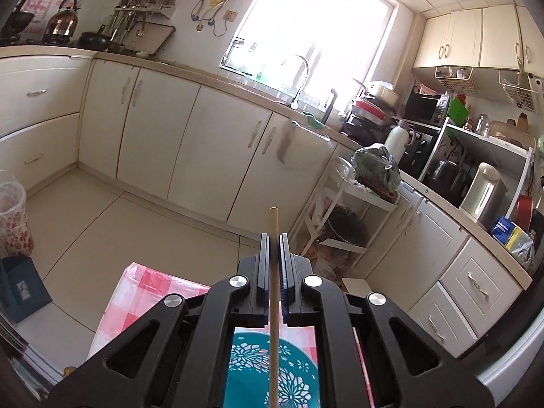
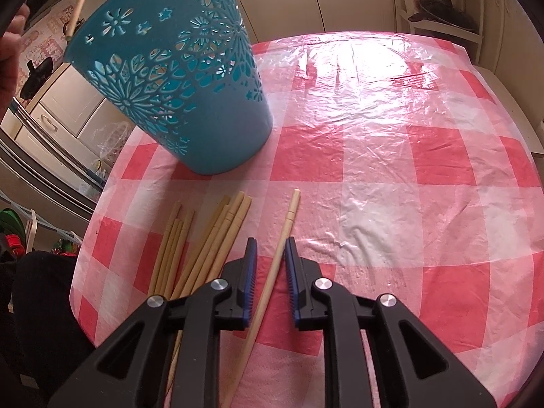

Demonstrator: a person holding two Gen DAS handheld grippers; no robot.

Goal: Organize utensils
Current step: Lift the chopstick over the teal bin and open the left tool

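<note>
My left gripper (image 1: 274,238) is shut on a single wooden chopstick (image 1: 273,221), held upright in the air above the teal cut-out holder (image 1: 299,374). The right wrist view shows that chopstick's tip (image 2: 80,3) over the holder's rim (image 2: 190,102). The holder stands on the pink checked tablecloth (image 2: 391,170). My right gripper (image 2: 270,243) points down at the table, jaws a little apart. One chopstick (image 2: 293,207) lies between them, and the pads do not press on it. Several more chopsticks (image 2: 210,238) lie in a loose pile just to its left.
A hand (image 2: 10,51) shows at the left edge beside the holder. A dark-clothed leg (image 2: 40,306) is at the table's near left. Beyond the table are a white rack with a pot (image 1: 343,227), kitchen cabinets (image 1: 153,136) and a blue box (image 1: 20,289) on the floor.
</note>
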